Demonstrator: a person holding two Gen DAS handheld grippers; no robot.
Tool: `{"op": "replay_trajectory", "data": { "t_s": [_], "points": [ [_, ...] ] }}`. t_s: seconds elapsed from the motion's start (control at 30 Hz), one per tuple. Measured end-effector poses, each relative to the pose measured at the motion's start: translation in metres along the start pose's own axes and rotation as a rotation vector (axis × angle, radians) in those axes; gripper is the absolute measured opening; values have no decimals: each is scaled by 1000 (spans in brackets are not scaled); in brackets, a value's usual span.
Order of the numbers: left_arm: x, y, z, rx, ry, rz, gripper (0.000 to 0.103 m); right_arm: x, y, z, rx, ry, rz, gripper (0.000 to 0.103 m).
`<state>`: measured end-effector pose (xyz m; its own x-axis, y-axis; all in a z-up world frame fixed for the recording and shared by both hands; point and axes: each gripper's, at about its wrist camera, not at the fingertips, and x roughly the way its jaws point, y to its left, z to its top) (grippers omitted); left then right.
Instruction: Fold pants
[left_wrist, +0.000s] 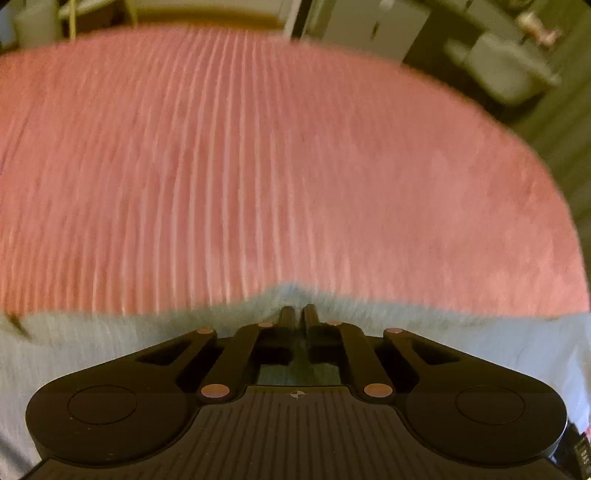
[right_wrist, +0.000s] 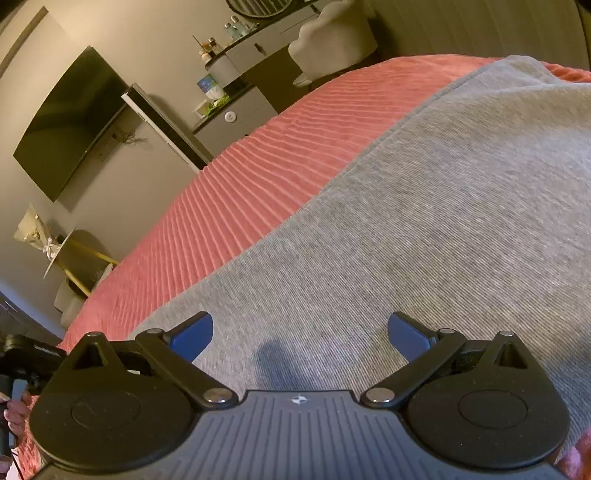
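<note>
Pants (right_wrist: 424, 221) are lying flat on the pink ribbed bedspread (left_wrist: 258, 147), grey knit, spreading across most of the right wrist view and running off toward the far end of the bed. In the left wrist view I'm seeing their edge (left_wrist: 110, 332) crossing the lower frame, with bare bedspread filling everything beyond it. Left gripper (left_wrist: 298, 314) is sitting clenched, fingers drawn together right at that edge, and the fabric is puckering up into a small peak just ahead of the tips, so I'm reading it as pinching the pants edge. Left view is blurring a bit, so I'm not able to tell how much cloth is sitting between the fingers. Right gripper (right_wrist: 300, 338) is hanging released, blue pads (right_wrist: 192, 338) standing wide apart over the grey fabric, nothing between them, and a soft shadow is falling on the cloth below the gap. I can't tell whether its fingertips are touching the fabric or just hovering. At the left edge of the right wrist view I'm catching a hand (right_wrist: 14, 410) gripping a dark handle. Background is showing a wall-mounted TV (right_wrist: 70, 122), a white drawer unit (right_wrist: 236, 118) with bottles on top, and a pale chair (right_wrist: 332, 40) past the bed
</note>
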<state>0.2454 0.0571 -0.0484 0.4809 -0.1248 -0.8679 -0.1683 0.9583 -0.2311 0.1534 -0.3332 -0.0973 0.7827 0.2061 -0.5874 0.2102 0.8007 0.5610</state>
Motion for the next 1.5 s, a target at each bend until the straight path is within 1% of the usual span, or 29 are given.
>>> {"op": "replay_trajectory", "data": {
  "t_s": [0.03, 0.1, 0.13, 0.2, 0.23, 0.27, 0.33, 0.37, 0.43, 0.53, 0.6, 0.67, 0.73, 0.8, 0.83, 0.87, 0.9, 0.93, 0.97, 1.0, 1.07, 1.13, 1.23, 1.27, 1.3, 1.33, 1.37, 1.4, 1.5],
  "points": [
    [-11, -2, 0, 34, -76, 9, 1, 0, 0, 0, 1, -1, 1, 101],
    [-28, -6, 2, 103, -198, 75, 1, 0, 0, 0, 0, 0, 0, 101],
    [-32, -4, 2, 92, -199, 81, 1, 0, 0, 0, 0, 0, -2, 101],
    [-43, 8, -3, 21, -179, 4, 6, -1, 1, 0, -6, -3, -4, 101],
    [-52, 16, -11, -11, -184, -21, 18, -3, 3, 0, -9, -6, -4, 101],
    [-61, 23, -21, -24, -195, -25, 42, -4, 5, 1, -20, -6, -1, 101],
    [-74, 39, -48, -42, -245, 16, 65, -4, 17, 2, -73, 5, 24, 101],
    [-79, 46, -61, -40, -263, 48, 66, -3, 30, 1, -127, 11, 43, 101],
    [-87, 63, -81, -60, -287, 159, 67, 5, 62, -2, -243, 27, 90, 101],
    [-100, 96, -86, -157, -248, 332, 66, 29, 115, -10, -358, 85, 177, 101],
    [-119, 123, -92, -245, -301, 379, 67, 48, 150, -16, -418, 131, 229, 100],
    [-127, 145, -98, -319, -304, 412, 71, 67, 185, -21, -480, 173, 286, 98],
    [-124, 161, -108, -375, -274, 360, 71, 86, 213, -25, -524, 243, 325, 96],
    [-112, 169, -114, -378, -228, 301, 71, 103, 235, -31, -585, 300, 336, 90],
    [-104, 169, -113, -363, -208, 305, 72, 113, 245, -35, -622, 334, 332, 81],
    [-100, 168, -107, -345, -202, 320, 72, 123, 254, -39, -657, 381, 321, 64],
    [-98, 169, -105, -332, -209, 324, 73, 133, 262, -45, -681, 430, 295, 55],
    [-98, 169, -104, -328, -222, 318, 79, 142, 268, -50, -698, 475, 261, 44],
    [-96, 170, -104, -326, -231, 310, 85, 144, 272, -54, -715, 489, 254, 41],
    [-93, 172, -102, -327, -235, 301, 85, 144, 273, -57, -746, 495, 261, 39],
    [-92, 178, -105, -333, -235, 297, 85, 147, 280, -62, -781, 514, 264, 21],
    [-94, 177, -106, -323, -231, 298, 85, 147, 286, -63, -780, 510, 257, 11],
    [-94, 177, -108, -321, -243, 294, 86, 146, 300, -48, -791, 413, 244, 5],
    [-94, 178, -107, -324, -245, 291, 86, 146, 305, -42, -787, 332, 217, 0],
    [-93, 181, -106, -330, -246, 284, 86, 147, 309, -42, -804, 239, 161, 0],
    [-93, 183, -106, -336, -248, 276, 86, 148, 309, -39, -797, 181, 120, 1],
    [-94, 185, -106, -340, -247, 270, 86, 149, 306, -35, -740, 178, 111, 5],
    [-95, 185, -107, -344, -250, 263, 86, 148, 301, -31, -678, 202, 121, 5],
    [-101, 183, -108, -351, -269, 249, 86, 120, 287, -38, -605, 243, 213, 6]
  ]
}}
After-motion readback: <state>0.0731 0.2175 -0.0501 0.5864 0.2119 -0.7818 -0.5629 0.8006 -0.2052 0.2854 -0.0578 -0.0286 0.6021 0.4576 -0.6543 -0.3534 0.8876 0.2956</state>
